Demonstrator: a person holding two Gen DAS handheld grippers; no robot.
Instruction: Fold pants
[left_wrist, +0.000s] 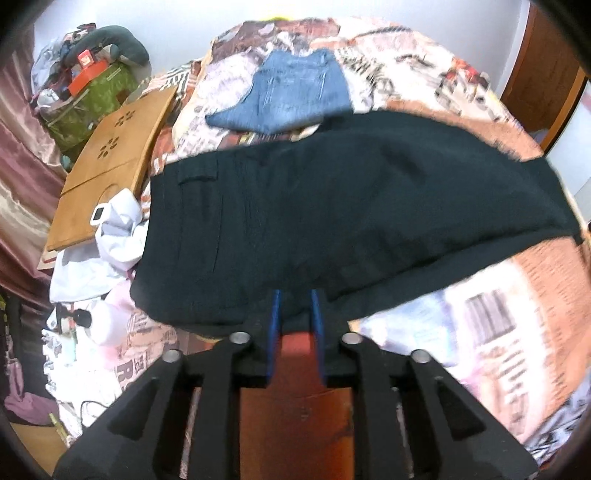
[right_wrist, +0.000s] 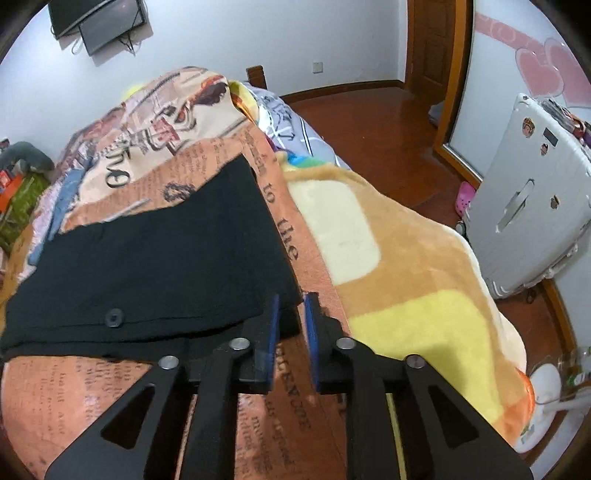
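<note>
Black pants (left_wrist: 332, 214) lie spread across a bed with a newspaper-print cover (left_wrist: 480, 332). In the left wrist view my left gripper (left_wrist: 295, 306) is at the pants' near edge, its blue pads a little apart with black cloth between them. In the right wrist view the black pants (right_wrist: 155, 266) show a button near the waistband. My right gripper (right_wrist: 291, 310) is at their near right corner, with cloth between its slightly parted pads. Whether either gripper pinches the cloth is unclear.
Folded blue jeans (left_wrist: 291, 96) lie beyond the black pants. A wooden board (left_wrist: 110, 162) and white clothes (left_wrist: 110, 243) are at the left. A yellow and orange blanket (right_wrist: 406, 266) covers the bed's right side. A white suitcase (right_wrist: 528, 206) stands on the floor at the right.
</note>
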